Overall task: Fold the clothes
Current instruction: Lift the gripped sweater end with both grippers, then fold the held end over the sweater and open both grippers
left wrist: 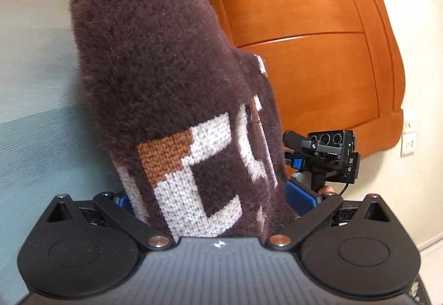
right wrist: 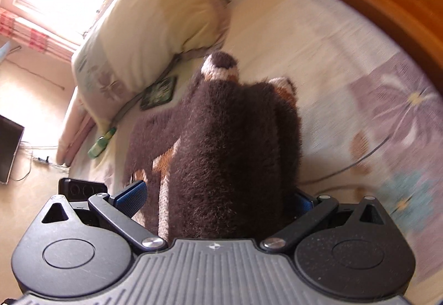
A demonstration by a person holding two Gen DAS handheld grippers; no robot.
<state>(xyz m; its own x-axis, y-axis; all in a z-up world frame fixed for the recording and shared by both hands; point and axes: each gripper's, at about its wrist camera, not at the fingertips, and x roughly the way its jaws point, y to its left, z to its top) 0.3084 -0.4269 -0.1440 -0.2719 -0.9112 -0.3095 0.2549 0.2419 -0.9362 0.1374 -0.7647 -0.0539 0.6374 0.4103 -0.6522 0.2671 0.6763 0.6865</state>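
A fuzzy dark brown sweater (left wrist: 155,56) with white and tan knitted blocks fills the left wrist view. It rises up from between the blue pads (left wrist: 300,198) of my left gripper (left wrist: 213,202), which is shut on it. In the right wrist view the same sweater (right wrist: 229,139) hangs bunched over the bed, and my right gripper (right wrist: 218,198) is shut on its thick fold. One blue pad (right wrist: 130,194) shows at the left; the other is mostly hidden by fabric. A striped cuff (right wrist: 221,67) points away from me. Both grippers hold the garment close together.
A floral bedspread (right wrist: 360,69) lies below, with a pale pillow (right wrist: 155,17), a dark square item (right wrist: 159,93) and a green bottle (right wrist: 101,145) near the bed's left edge. An orange wooden headboard (left wrist: 304,28) stands behind. The other tool's camera housing (left wrist: 329,150) is close on the right.
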